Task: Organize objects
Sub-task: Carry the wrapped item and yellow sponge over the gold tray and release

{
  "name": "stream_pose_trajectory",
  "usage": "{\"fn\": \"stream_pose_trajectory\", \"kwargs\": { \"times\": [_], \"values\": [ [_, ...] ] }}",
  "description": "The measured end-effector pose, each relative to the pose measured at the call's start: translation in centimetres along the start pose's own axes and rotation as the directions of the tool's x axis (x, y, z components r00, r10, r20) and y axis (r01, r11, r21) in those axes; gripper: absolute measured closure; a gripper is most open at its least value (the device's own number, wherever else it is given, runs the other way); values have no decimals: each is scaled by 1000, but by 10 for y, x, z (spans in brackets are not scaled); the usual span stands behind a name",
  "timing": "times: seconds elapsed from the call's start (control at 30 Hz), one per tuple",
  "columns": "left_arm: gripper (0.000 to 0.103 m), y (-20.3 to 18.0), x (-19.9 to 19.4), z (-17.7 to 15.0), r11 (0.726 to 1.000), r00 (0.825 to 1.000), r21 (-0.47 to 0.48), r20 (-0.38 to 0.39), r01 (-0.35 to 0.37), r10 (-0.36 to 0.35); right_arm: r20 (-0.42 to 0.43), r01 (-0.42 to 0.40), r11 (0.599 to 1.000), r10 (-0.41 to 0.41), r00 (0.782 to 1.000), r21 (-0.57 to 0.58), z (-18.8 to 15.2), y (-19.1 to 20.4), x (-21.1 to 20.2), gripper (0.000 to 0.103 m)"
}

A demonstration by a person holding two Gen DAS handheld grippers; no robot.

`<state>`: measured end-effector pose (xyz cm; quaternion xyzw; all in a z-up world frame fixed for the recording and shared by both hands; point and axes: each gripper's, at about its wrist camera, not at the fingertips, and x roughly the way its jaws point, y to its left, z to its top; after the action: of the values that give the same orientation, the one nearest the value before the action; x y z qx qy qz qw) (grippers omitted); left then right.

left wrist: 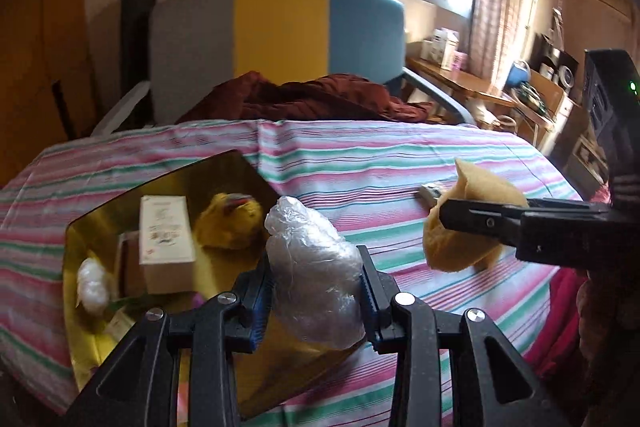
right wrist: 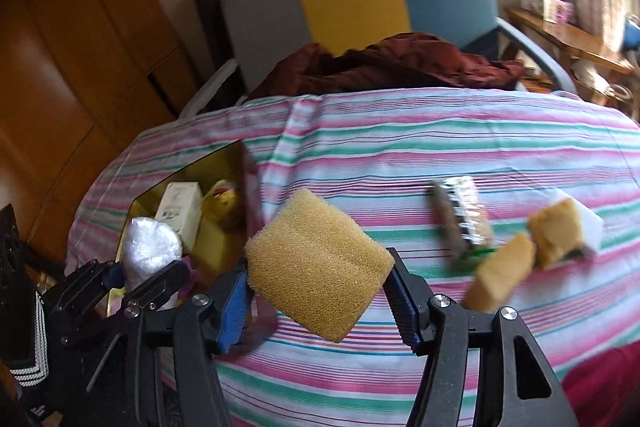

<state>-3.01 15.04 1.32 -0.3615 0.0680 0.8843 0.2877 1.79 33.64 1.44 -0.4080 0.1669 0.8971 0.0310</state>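
My left gripper (left wrist: 314, 263) is shut on a bundle wrapped in clear plastic (left wrist: 308, 227), held just right of an open gold box (left wrist: 224, 167). The box holds a white carton (left wrist: 164, 231), a yellow plush toy (left wrist: 232, 223) and a white wad (left wrist: 94, 287). In the right wrist view my right gripper (right wrist: 316, 265) is shut on a yellow sponge (right wrist: 316, 227) above the striped tablecloth (right wrist: 400, 155), right of the same gold box (right wrist: 228, 159). The left gripper (right wrist: 140, 275) with its bundle (right wrist: 150, 247) shows at lower left.
On the cloth to the right lie a foil packet (right wrist: 460, 207), two yellow sponge pieces (right wrist: 502, 271) (right wrist: 554, 231) and a white block (right wrist: 588, 223). Behind the table stands a grey, yellow and blue chair (left wrist: 280, 31) with a maroon cloth (left wrist: 312, 99). A wooden cupboard (right wrist: 60, 67) is at left.
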Motion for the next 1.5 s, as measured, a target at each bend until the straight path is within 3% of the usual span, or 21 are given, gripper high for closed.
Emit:
{"fn": "stream_pose_trajectory", "kwargs": {
  "times": [0.17,0.4,0.63,0.9,1.23,1.5],
  "values": [
    [66,25,-5,-6,999,1000,-52,-4,-17,17,-33,-33,998,31,999,-52,3,27,17,40],
    [66,81,-15,-18,980,1000,-198,-11,-25,24,-63,-58,987,49,997,-153,11,65,32,40],
    [66,152,-33,-33,931,995,-351,-17,-98,99,-93,-91,969,71,993,-229,16,100,54,40],
    [66,195,-39,-43,877,995,-472,-20,-91,93,-130,-133,951,100,986,-277,20,127,77,40],
    [66,192,-30,-14,889,999,-458,22,-24,38,-145,-106,954,67,987,-282,31,127,99,40],
    [65,186,-3,11,907,998,-416,-5,-64,68,-165,-86,959,42,985,-271,36,115,115,40]
  ]
}}
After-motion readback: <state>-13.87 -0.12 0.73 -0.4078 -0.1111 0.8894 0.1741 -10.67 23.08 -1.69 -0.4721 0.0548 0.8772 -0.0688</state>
